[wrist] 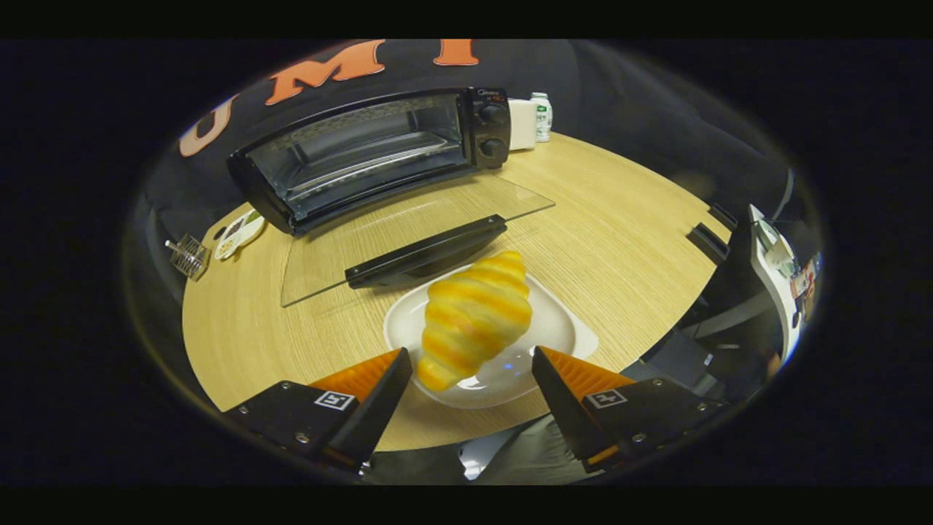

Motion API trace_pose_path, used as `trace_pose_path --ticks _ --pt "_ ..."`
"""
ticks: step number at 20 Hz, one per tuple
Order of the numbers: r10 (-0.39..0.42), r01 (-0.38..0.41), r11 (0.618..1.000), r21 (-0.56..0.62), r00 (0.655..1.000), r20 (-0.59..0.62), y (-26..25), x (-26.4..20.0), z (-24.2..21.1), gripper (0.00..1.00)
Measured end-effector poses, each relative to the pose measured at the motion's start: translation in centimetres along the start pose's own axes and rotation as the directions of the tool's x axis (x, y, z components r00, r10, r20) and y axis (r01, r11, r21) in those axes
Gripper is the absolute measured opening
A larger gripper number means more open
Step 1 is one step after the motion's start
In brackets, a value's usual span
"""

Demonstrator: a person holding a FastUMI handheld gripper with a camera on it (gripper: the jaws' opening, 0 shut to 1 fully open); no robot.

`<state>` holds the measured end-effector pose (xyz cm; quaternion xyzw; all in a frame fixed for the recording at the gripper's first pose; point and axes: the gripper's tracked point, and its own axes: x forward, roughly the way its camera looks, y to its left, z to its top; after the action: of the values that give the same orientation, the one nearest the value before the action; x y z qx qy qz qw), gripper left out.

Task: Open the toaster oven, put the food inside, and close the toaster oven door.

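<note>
With the toaster oven [379, 157] door [415, 233] lying open beyond it, the claw [466, 372] is hanging spread apart around the croissant [474, 317] on its white plate [554, 328], needing to close on it next.

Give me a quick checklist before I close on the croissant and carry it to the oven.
1. Toaster oven door open, lying flat on the table: ok.
2. Gripper jaws open, wide enough for the croissant: ok.
3. Croissant between the jaws: partly; its near end sits between the tips, the rest lies beyond them.
4. Croissant free on its white plate, nothing on top: ok.
5. Rack space inside the oven free: appears ok, back part cannot tell.
6. Firmness of croissant under grip: cannot tell.
</note>
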<state>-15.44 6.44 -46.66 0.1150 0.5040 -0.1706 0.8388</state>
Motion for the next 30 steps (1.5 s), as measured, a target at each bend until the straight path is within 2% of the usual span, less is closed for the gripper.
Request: trace_pose_path --ticks 4,9,10,11,15,19,25,28,30 --pt "0.011 -0.009 0.999 0.047 1.0 -0.026 0.6 0.5 -0.8 0.95" --pt "0.058 -0.053 0.994 0.095 0.997 -0.054 1.5 0.7 -1.2 0.59" --pt "0.067 -0.06 0.992 0.11 0.996 -0.055 1.5 0.6 -1.2 0.56" --pt "0.074 -0.067 0.99 0.128 0.996 -0.05 1.4 0.6 -1.2 0.46" --pt "0.075 -0.07 0.981 0.179 0.997 -0.022 0.5 -0.2 -1.0 0.3" --pt "0.114 -0.112 0.966 0.234 0.993 0.004 -0.4 -1.8 -0.3 0.29" --pt "0.115 -0.137 0.943 0.303 0.989 0.087 -3.5 -3.9 2.9 0.3" --pt "0.114 -0.153 0.951 0.269 0.981 0.154 -4.1 -4.4 5.6 0.29" --pt "0.159 -0.206 0.941 0.267 0.969 0.188 -3.2 -5.0 7.2 0.29"
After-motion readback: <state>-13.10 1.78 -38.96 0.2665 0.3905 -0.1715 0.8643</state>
